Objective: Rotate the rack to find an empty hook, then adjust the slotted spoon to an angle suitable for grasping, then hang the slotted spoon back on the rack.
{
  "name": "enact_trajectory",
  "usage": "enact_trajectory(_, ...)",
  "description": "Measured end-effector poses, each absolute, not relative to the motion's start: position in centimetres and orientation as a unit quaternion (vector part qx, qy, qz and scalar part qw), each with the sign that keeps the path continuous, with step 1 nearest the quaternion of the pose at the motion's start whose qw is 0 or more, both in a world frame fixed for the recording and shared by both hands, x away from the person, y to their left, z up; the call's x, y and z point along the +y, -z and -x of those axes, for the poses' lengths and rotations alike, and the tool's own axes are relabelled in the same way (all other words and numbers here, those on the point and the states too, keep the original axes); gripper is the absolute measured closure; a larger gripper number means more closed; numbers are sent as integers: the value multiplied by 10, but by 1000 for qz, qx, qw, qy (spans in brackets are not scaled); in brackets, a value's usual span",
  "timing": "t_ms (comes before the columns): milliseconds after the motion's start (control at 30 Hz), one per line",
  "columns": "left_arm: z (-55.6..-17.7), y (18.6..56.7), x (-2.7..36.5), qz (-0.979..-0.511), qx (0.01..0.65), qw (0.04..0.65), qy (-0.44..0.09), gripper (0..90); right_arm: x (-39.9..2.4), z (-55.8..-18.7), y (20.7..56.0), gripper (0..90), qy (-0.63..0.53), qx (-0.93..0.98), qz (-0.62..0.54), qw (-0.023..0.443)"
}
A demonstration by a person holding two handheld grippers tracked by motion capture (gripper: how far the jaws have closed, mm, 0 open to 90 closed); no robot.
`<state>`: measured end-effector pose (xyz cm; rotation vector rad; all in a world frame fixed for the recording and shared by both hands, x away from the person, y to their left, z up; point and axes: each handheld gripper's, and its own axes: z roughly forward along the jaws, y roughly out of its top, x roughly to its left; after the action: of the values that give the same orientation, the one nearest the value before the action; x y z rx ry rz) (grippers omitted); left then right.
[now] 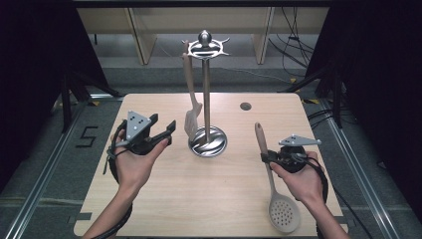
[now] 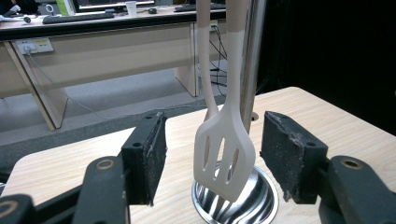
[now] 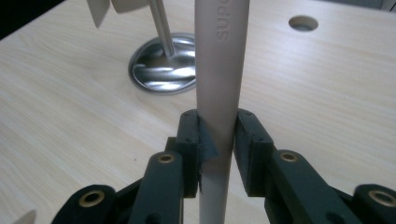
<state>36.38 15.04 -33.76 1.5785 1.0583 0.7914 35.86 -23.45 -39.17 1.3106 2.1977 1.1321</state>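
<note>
The left gripper (image 1: pixel 166 130), held at 9 o'clock of the stand, has its jaws spread wide and empty; they point toward the beige slotted plastic spatula (image 2: pixel 225 149), which suggests a ready position for steadying it. That spatula hangs from the hook ring of the polished steel utensil stand (image 1: pixel 206 89), its blade just above the round mirror-finish base (image 1: pixel 209 141), so it occupies the hook at the stand's 9 o'clock side. At 4 o'clock of the base, the right gripper (image 1: pixel 265 157) pinches the handle of the beige perforated plastic skimmer spoon (image 1: pixel 271 175) near its middle, with the bowl toward the person and the handle end pointing away, an orientation that presents the end to a free hook. The pale wooden table (image 1: pixel 164 199) carries a round cable hole (image 1: pixel 245 106) at 1 o'clock of the stand. The hanging spatula and the upright pole are the likely obstructions on approach.
</note>
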Motion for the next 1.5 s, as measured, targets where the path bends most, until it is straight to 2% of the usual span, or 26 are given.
enact_trajectory(567, -354, 335, 139, -661, 415, 535, -323, 410, -207, -340, 361, 737, -442, 750, -440, 222)
enact_trajectory(1067, -340, 333, 95, -687, 341, 590, -251, 416, -179, -341, 347, 737, -478, 734, -414, 248)
enact_trajectory(1200, -341, 330, 78, -700, 313, 599, -230, 430, -172, -339, 343, 737, -478, 739, -415, 231)
enact_trajectory(1233, -342, 328, 74, -703, 307, 600, -225, 433, -171, -339, 343, 737, -478, 740, -408, 240)
enact_trajectory(1367, -343, 322, 59, -707, 291, 607, -218, 445, -163, -339, 341, 737, -481, 740, -402, 244)
enact_trajectory(1433, -344, 321, 53, -709, 288, 608, -212, 451, -159, -338, 340, 737, -481, 739, -411, 231)
enact_trajectory(1500, -345, 320, 48, -711, 285, 608, -209, 462, -158, -340, 339, 737, -479, 745, -393, 246)
